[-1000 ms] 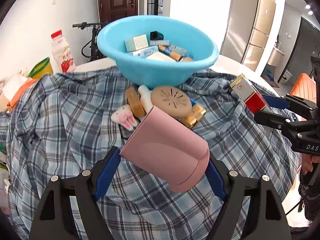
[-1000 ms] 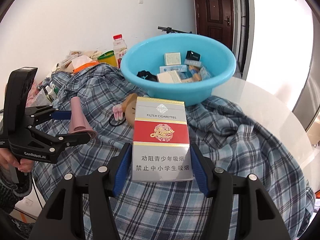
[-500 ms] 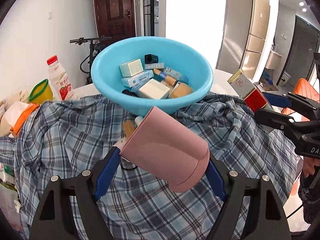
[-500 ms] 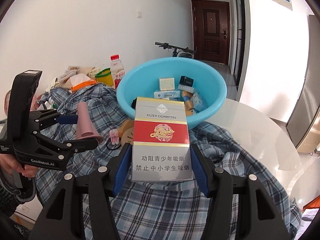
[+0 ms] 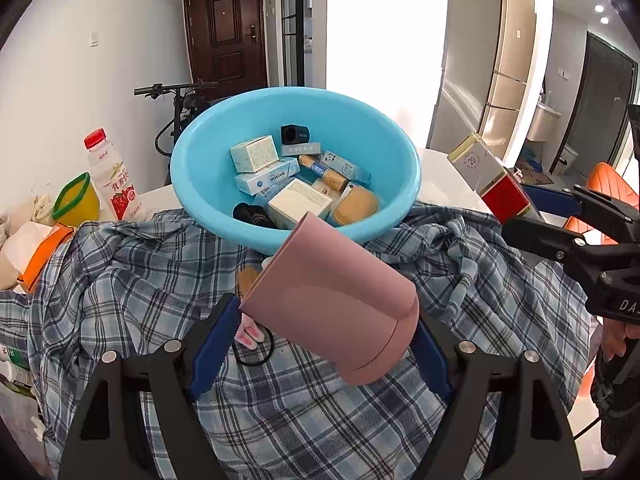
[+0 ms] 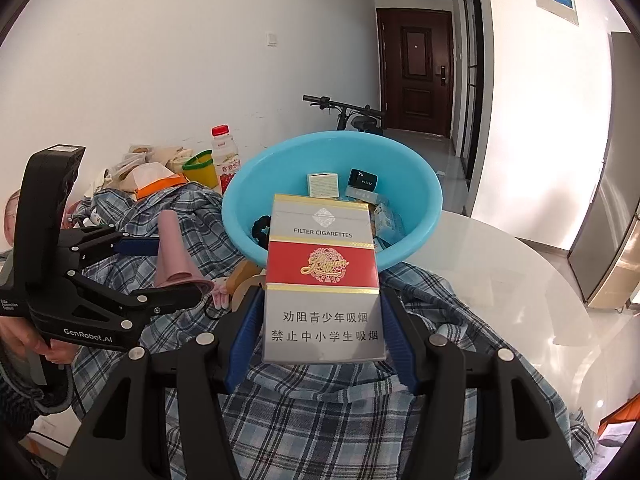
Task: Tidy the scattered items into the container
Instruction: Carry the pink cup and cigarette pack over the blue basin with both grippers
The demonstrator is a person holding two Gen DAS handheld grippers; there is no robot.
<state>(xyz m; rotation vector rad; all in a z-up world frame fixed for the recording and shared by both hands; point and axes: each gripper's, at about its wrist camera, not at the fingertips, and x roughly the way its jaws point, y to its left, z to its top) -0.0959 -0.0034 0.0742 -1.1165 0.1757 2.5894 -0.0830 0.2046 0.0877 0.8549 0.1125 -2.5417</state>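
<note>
Since a second earlier I had carried both loads higher and nearer the round light-blue plastic basin (image 5: 296, 168): through the left wrist camera more of its inside showed, while the loose items on the blue-and-white plaid cloth (image 5: 132, 280) had mostly slipped behind the pink cylindrical plastic cup (image 5: 328, 300). My left tongs (image 5: 320, 336) stayed clamped on that cup, which lay tilted, its open end toward the basin. My right tongs (image 6: 320, 332) stayed clamped on the red, white and gold cigarette pack (image 6: 322, 276), held upright in front of the basin's near rim; neither load was inside yet.

The pack read "FILTER CIGARETTES", with two lines of Chinese warning text on its grey lower panel, and a "20" on its end in the left view. A light-blue box (image 5: 267, 176) in the basin read "RAISON". The left tool's body carried "GenRobot.AI". A white bottle with a red cap (image 5: 112, 176) stood on the bench beyond the cloth, strawberries on its label; its Chinese print was too small for me to read.
</note>
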